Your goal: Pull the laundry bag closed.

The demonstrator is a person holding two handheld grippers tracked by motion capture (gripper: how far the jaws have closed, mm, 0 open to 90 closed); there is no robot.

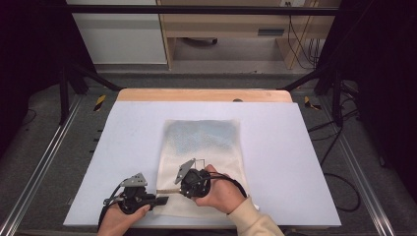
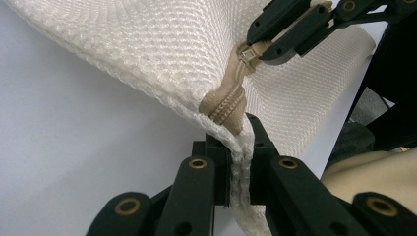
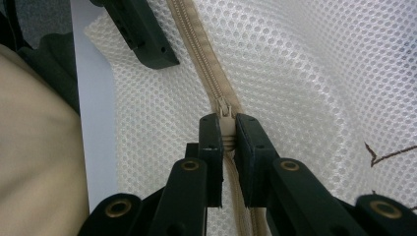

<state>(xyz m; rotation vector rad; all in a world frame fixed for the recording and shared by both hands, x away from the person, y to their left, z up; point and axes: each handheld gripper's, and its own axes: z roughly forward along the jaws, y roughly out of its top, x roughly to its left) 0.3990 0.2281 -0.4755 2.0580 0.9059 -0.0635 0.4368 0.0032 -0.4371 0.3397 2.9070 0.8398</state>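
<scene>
At the near-left corner of the white table, the left gripper is clamped on the edge of the mesh laundry bag, just beside the end of the beige zipper. The bag lies flat mid-table; it looks light, soft and floppy, so anchoring the corner makes sense. To its right, the right gripper pinches the zipper pull, a small, probably slippery tab. No brand or writing is legible.
</scene>
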